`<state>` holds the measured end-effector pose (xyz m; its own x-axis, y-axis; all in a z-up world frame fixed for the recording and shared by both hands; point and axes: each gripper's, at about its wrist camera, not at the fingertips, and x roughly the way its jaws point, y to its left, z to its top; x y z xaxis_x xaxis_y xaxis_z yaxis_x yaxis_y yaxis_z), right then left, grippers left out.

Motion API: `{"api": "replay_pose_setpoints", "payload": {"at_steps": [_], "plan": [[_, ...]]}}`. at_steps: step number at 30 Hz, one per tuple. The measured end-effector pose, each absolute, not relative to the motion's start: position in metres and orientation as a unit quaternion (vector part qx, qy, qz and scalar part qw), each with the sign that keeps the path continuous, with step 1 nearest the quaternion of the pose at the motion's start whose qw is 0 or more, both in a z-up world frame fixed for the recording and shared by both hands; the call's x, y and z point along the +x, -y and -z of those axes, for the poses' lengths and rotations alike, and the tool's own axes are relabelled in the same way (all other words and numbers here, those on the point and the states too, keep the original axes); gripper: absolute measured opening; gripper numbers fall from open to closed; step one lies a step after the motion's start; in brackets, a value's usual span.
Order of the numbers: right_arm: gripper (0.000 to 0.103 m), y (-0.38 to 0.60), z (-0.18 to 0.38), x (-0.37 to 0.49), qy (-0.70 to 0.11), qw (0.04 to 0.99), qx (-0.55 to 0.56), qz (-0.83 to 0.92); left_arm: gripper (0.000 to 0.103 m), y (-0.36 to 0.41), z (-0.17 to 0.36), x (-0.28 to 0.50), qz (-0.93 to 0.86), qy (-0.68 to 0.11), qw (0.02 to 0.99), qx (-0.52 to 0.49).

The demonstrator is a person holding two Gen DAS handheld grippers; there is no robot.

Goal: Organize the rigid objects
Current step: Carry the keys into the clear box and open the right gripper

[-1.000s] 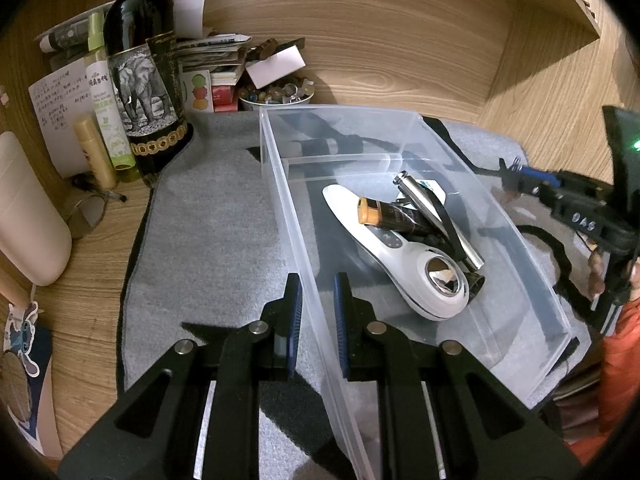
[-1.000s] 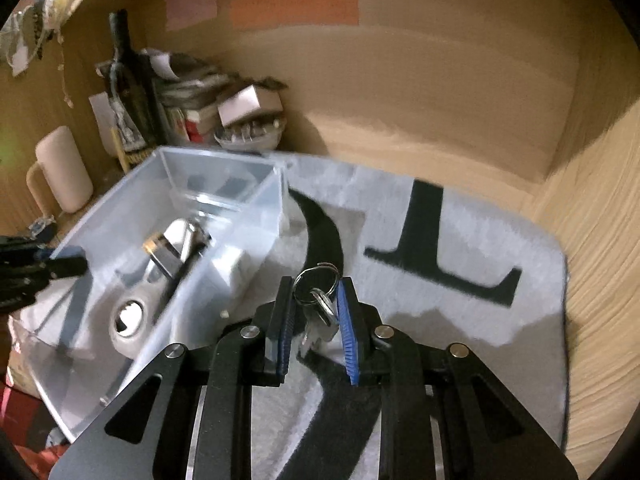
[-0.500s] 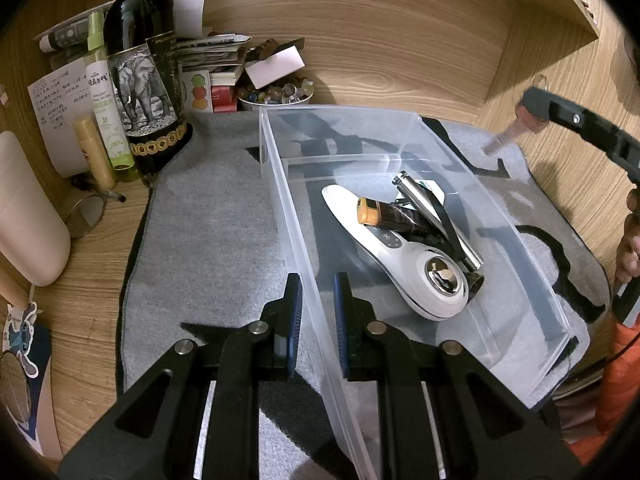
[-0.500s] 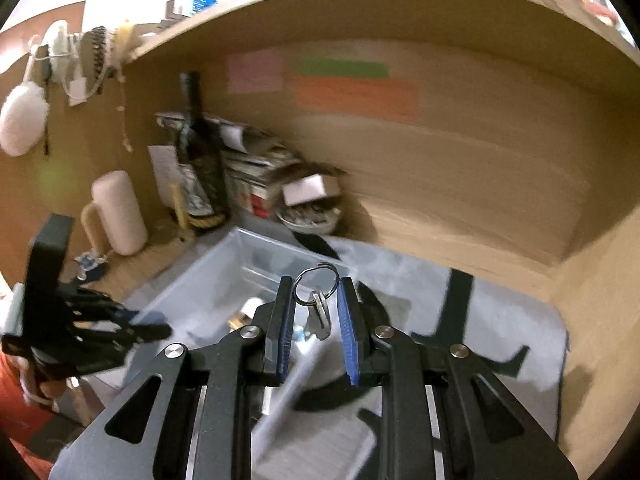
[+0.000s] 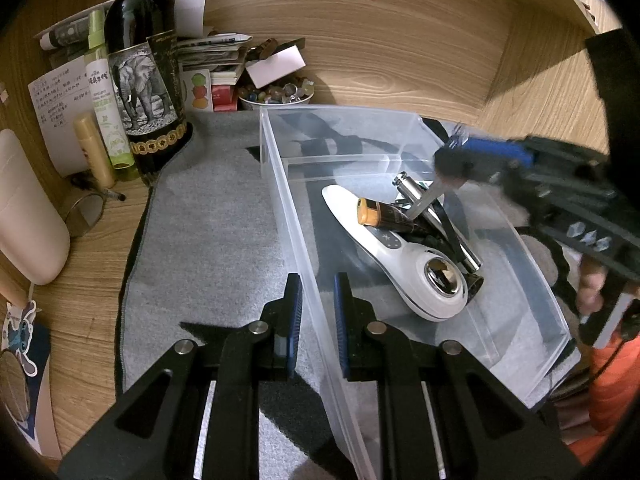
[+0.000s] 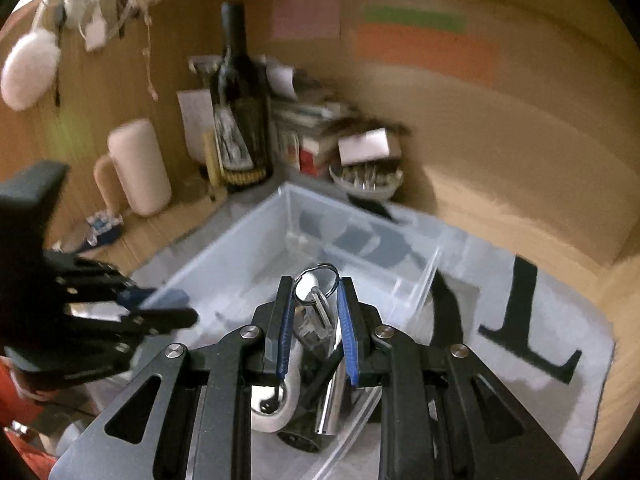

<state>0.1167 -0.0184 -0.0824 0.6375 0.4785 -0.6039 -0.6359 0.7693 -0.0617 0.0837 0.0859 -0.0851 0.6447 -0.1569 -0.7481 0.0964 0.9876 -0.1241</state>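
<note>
Keys (image 6: pixel 316 312) in right tool (image 6: pixel 314 330) (over bin (image 6: pixel 224 256)) —

- Right gripper (image 5: pixel 450 160): motion-blurred in left wrist view; held keys (image 6: pixel 316 312) smeared.
- Wine bottle (image 5: pixel 144 80): top cropped by frame edge.
- Sticky notes (image 6: pixel 424 46): text unreadable.

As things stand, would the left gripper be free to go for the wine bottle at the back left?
Probably not right away: the left gripper is shut on the clear bin wall. Once it lets go, bare grey mat leads to the wine bottle.
</note>
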Motion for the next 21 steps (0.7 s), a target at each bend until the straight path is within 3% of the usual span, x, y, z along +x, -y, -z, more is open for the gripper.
{"api": "replay_pose_setpoints", "payload": {"at_steps": [14,21], "plan": [[0.020,0.012,0.104,0.121,-0.340,0.874,-0.168,-0.305,0.014,-0.084,0.085,0.083,0.071,-0.415,0.906,-0.035],[0.038,0.021,0.100,0.116,-0.340,0.879,-0.156,-0.295,0.014,-0.084,0.085,0.083,0.070,-0.415,0.906,-0.035]]}}
